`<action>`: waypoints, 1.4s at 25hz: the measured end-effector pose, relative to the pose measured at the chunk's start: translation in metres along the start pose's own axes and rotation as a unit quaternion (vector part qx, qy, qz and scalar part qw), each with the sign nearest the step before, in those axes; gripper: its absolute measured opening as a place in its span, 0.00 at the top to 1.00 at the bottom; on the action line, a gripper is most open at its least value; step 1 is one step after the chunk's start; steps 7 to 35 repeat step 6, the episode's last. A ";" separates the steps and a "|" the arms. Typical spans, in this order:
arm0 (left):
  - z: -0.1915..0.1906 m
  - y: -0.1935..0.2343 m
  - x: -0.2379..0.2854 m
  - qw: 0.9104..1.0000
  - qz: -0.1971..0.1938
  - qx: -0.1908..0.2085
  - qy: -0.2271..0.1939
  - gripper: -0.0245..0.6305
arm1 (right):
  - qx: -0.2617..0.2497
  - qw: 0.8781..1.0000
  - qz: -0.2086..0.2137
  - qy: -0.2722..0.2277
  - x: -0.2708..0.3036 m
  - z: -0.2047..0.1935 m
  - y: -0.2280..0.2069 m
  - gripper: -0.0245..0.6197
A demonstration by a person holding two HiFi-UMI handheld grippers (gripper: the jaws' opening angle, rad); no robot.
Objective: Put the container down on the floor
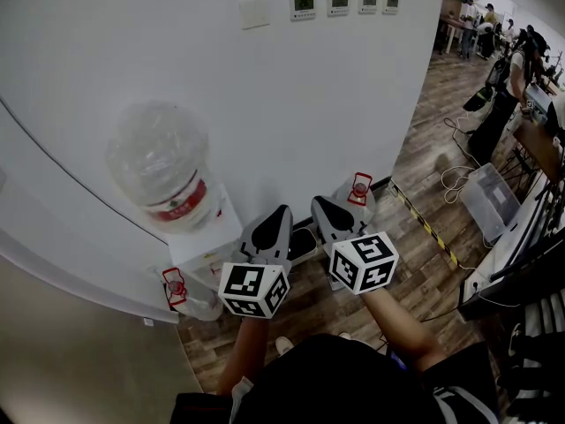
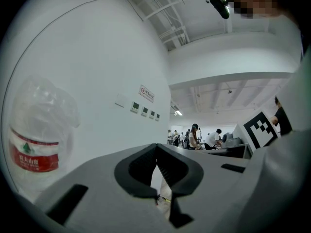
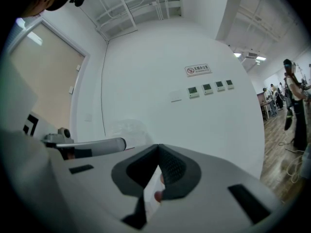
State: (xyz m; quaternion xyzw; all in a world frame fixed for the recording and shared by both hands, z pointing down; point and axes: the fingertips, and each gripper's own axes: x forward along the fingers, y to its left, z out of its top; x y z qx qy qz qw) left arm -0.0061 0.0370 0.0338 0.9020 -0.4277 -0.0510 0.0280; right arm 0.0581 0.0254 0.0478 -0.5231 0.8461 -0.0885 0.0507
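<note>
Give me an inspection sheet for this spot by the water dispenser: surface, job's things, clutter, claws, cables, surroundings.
Surface: wood floor.
Job's things: large jug inverted on the dispenser; left floor jug and right floor jug stand either side of it.
Clutter: clear bin on the floor at right.
Claws: left claw and right claw both shut, nothing held.
Cables: loose cable coiled on the floor near the bin.
Surroundings: white wall with wall panels; people far off.

A shared lab-like workroom: wall control panels (image 1: 303, 6), cable-strewn wood floor (image 1: 415, 272), people (image 1: 481, 20) working beyond.
</note>
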 end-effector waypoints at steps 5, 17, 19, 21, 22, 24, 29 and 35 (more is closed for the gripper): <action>-0.001 0.000 0.001 1.000 -0.002 0.002 0.001 0.94 | -0.001 1.000 -0.001 0.001 0.000 -0.001 0.000 0.92; -0.001 0.000 0.001 1.000 -0.003 0.002 0.001 0.94 | -0.001 1.000 -0.002 0.001 0.000 -0.002 -0.001 0.92; -0.001 0.000 0.001 1.000 -0.003 0.002 0.001 0.94 | -0.001 1.000 -0.002 0.001 0.000 -0.002 -0.001 0.92; -0.001 0.000 0.001 1.000 -0.003 0.002 0.001 0.94 | -0.001 1.000 -0.002 0.001 0.000 -0.002 -0.001 0.92; -0.001 0.000 0.001 1.000 -0.003 0.002 0.001 0.94 | -0.001 1.000 -0.002 0.001 0.000 -0.002 -0.001 0.92; -0.001 0.000 0.001 1.000 -0.003 0.002 0.001 0.94 | -0.001 1.000 -0.002 0.001 0.000 -0.002 -0.001 0.92; -0.001 0.000 0.001 1.000 -0.003 0.002 0.001 0.94 | -0.001 1.000 -0.002 0.001 0.000 -0.002 -0.001 0.92; -0.001 0.000 0.001 1.000 -0.003 0.002 0.001 0.94 | -0.001 1.000 -0.002 0.001 0.000 -0.002 -0.001 0.92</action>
